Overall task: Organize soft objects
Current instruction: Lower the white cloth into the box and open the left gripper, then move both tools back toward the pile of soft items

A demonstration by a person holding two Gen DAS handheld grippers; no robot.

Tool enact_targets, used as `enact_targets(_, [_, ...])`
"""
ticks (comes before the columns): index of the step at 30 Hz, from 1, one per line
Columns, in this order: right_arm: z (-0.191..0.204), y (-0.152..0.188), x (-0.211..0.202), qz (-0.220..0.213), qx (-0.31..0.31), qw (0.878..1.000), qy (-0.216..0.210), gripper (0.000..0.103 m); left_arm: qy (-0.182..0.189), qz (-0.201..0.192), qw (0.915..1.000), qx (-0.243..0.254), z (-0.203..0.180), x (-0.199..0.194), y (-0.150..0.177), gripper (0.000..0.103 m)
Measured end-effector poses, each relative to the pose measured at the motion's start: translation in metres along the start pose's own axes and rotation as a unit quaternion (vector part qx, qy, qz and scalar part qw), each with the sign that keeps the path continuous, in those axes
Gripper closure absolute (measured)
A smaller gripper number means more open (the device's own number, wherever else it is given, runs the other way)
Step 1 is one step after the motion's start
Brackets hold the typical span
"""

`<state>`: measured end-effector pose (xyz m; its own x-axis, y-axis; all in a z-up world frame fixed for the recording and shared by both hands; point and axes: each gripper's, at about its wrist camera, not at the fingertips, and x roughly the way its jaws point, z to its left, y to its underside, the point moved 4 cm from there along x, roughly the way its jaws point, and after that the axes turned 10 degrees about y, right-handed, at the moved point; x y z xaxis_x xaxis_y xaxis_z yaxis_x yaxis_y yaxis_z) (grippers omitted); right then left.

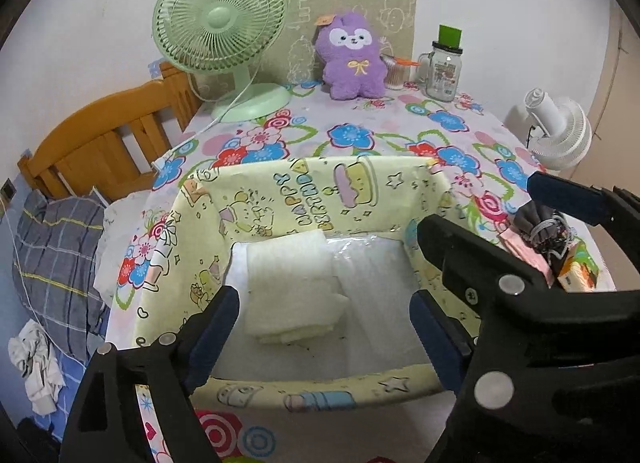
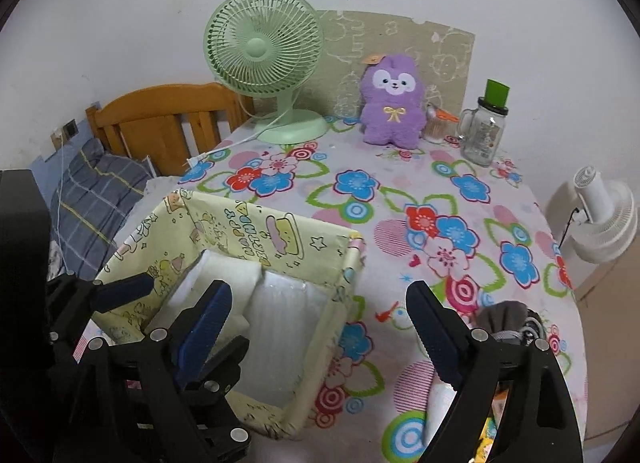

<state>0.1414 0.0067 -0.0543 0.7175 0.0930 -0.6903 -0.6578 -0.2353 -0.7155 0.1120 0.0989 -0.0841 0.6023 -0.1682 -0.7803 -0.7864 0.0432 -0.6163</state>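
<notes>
Both claws wide open, nothing held: left gripper (image 1: 324, 303) over box (image 1: 372, 179) w/ towel (image 1: 292, 283); right gripper (image 2: 316, 327) nr pouch (image 2: 504, 317). Risk: clipping box wall.

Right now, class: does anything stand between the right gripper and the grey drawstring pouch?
Nothing visible does. The right gripper hangs open over the floral tablecloth, and the grey drawstring pouch lies just beside its right finger.

We get soft, even indoor light, faint shadows, sharp focus, and strong fisheye bending with black corners.
</notes>
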Motion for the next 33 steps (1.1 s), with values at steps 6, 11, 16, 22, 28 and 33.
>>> enact_targets(6, [-0.01, 0.005, -0.01, -0.002, 0.007, 1.0, -0.007, 0.012, 0.003, -0.017, 0.9998, 0.006, -0.013, -0.01, -0.001, 0.008])
enact_targets(11, [-0.02, 0.01, -0.019, -0.008, 0.011, 1.0, 0.007, 0.012, 0.001, -0.027, 0.9996, 0.008, -0.024, -0.016, 0.001, 0.007])
enact_targets(16, [-0.031, 0.015, -0.029, -0.016, 0.013, 0.999, 0.025, 0.012, 0.003, -0.033, 0.9994, 0.013, -0.037, -0.02, 0.002, 0.006])
enact_targets(22, [-0.047, 0.021, -0.039, -0.02, 0.02, 0.999, 0.032, 0.012, 0.009, -0.042, 0.9988, 0.023, -0.055, -0.025, 0.003, 0.006])
enact_targets(28, [-0.065, 0.029, -0.05, -0.03, 0.023, 0.998, 0.04, 0.012, 0.022, -0.049, 0.9978, 0.038, -0.078, -0.028, 0.003, 0.006])
enact_targets(33, [-0.081, 0.035, -0.058, -0.035, 0.022, 0.998, 0.05, 0.012, 0.03, -0.054, 0.9971, 0.044, -0.096, -0.029, 0.006, 0.007])
